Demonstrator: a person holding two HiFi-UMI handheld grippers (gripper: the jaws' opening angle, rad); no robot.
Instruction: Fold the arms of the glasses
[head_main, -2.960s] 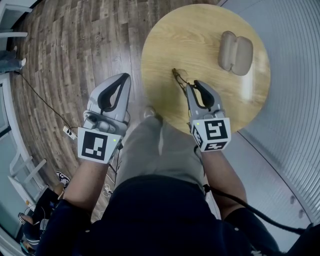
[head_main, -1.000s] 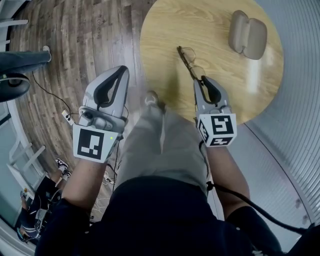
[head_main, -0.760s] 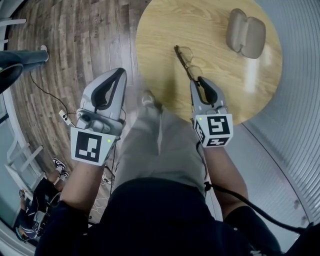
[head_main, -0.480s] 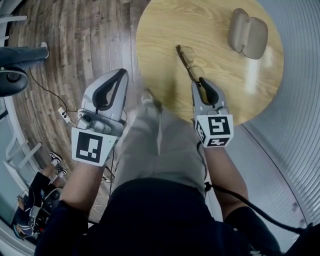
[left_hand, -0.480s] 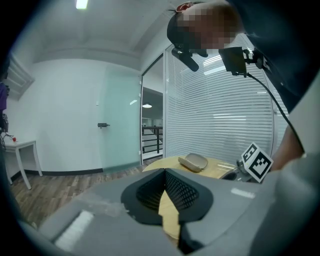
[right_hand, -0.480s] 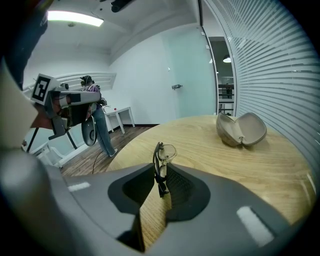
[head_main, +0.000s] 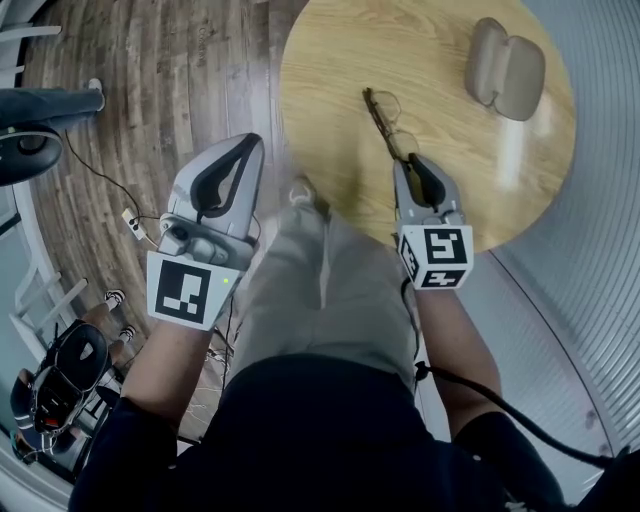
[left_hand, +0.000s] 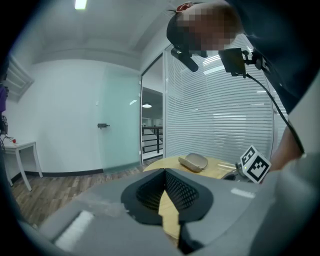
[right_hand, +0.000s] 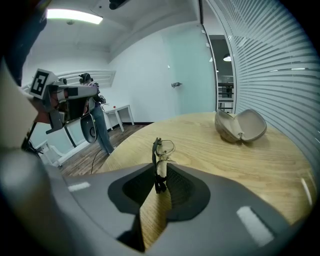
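While the right gripper (right_hand: 159, 177) holds them, the glasses (right_hand: 155, 151) point straight ahead

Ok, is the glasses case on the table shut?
No, the glasses case lies open like a clamshell on the round table, its two halves spread apart.

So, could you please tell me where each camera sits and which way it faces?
Head view: on the person's head, looking down at the table, left gripper, right gripper, forearms and lap.
Left gripper view: on that gripper, facing across the room past its shut jaws; the person's torso shows.
Right gripper view: on that gripper, facing along jaws pinching the glasses.
Shared: all three show the case.
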